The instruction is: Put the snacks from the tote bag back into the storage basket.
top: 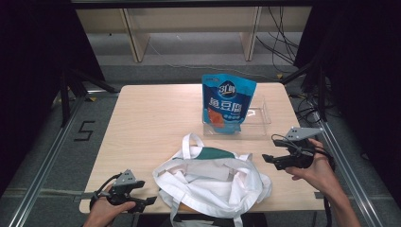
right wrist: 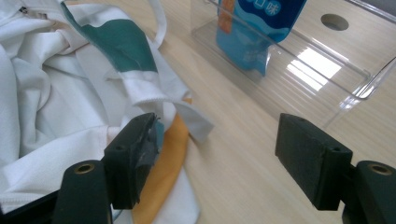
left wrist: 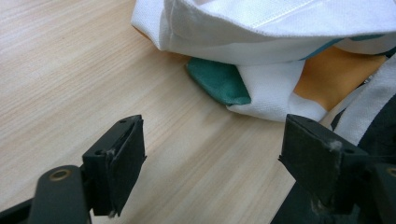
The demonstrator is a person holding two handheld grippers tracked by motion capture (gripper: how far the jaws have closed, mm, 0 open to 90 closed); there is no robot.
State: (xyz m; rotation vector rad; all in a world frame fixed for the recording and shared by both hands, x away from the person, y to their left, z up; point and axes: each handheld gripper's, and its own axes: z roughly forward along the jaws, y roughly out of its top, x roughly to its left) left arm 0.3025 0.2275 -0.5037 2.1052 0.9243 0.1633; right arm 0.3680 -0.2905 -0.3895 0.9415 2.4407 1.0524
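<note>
A white cloth tote bag (top: 213, 179) with green and orange patches lies crumpled near the table's front edge. A blue snack pouch (top: 226, 101) stands upright in a clear plastic tray (top: 257, 127) behind it. My left gripper (top: 150, 202) rests at the front left, just left of the bag, jaws open and empty. In the left gripper view the bag (left wrist: 261, 28) lies just beyond the gripper (left wrist: 215, 158). My right gripper (top: 266, 158) hovers to the bag's right, open, nothing between its jaws. In the right gripper view the gripper (right wrist: 217, 149) faces the bag's edge (right wrist: 56, 93), with the pouch (right wrist: 254, 28) and tray (right wrist: 317, 70) farther off.
The light wooden table (top: 151, 123) has bare room at the left and back left. A round hole (right wrist: 334, 21) sits in the tabletop past the tray. Metal rails flank the table, a floor mark "5" (top: 84, 131) lies at left, and shelves and cables stand behind.
</note>
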